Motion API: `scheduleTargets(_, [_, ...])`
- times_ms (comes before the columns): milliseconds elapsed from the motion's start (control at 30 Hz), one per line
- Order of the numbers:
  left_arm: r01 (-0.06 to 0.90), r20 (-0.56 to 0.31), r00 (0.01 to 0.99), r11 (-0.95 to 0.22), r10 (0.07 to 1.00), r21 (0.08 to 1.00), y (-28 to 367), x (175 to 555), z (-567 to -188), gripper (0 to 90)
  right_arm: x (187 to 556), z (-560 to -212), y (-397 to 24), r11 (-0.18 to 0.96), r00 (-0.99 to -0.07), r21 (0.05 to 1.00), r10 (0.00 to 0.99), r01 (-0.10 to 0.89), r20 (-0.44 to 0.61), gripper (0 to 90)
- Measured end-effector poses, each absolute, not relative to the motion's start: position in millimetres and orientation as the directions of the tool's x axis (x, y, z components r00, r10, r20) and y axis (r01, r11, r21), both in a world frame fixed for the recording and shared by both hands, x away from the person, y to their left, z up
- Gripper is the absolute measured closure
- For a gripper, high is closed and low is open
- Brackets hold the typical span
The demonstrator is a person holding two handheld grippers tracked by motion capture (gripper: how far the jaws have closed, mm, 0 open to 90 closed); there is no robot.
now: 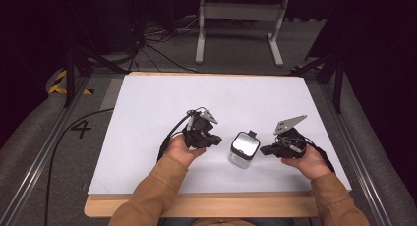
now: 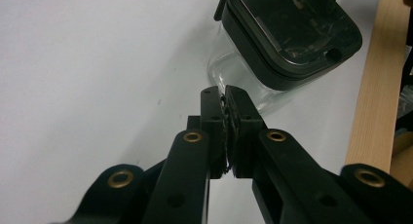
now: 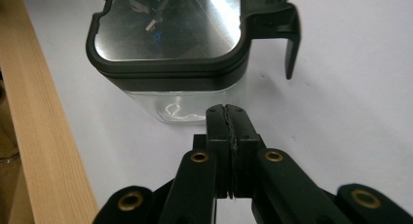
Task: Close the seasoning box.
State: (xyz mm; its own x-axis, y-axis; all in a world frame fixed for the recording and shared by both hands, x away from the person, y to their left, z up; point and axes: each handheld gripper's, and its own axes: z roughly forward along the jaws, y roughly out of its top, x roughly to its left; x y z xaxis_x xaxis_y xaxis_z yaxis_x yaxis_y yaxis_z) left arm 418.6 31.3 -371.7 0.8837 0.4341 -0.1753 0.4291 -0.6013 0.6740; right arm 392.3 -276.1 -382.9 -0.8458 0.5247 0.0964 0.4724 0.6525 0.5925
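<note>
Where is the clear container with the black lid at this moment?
In the high view, the clear container stands on the white table near its front edge, between the left gripper and the right gripper, both pointing at it.

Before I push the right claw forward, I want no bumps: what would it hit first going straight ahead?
Probably the jar. The shut right claw points at its clear side wall, just below the black lid. The gap looks small, though depth is hard to judge.
</note>
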Motion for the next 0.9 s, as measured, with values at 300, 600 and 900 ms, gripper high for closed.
scheduleTargets(300, [0.454, -0.184, 0.866, -0.578, 0.464, 0.679, 45, 415, -369, 86.3, 402, -392, -267, 0.645, -0.828, 0.58, 0.552, 0.498, 0.097, 89.6])
scheduleTargets(600, [0.489, -0.191, 0.839, -0.552, 0.509, 0.675, 63, 407, -370, 86.2, 419, -398, -253, 0.609, -0.814, 0.617, 0.574, 0.498, 0.089, 89.5])
scheduleTargets(900, [0.498, -0.186, 0.827, -0.539, 0.53, 0.679, 75, 405, -369, 85.1, 426, -396, -250, 0.621, -0.807, 0.601, 0.587, 0.503, 0.069, 88.3])
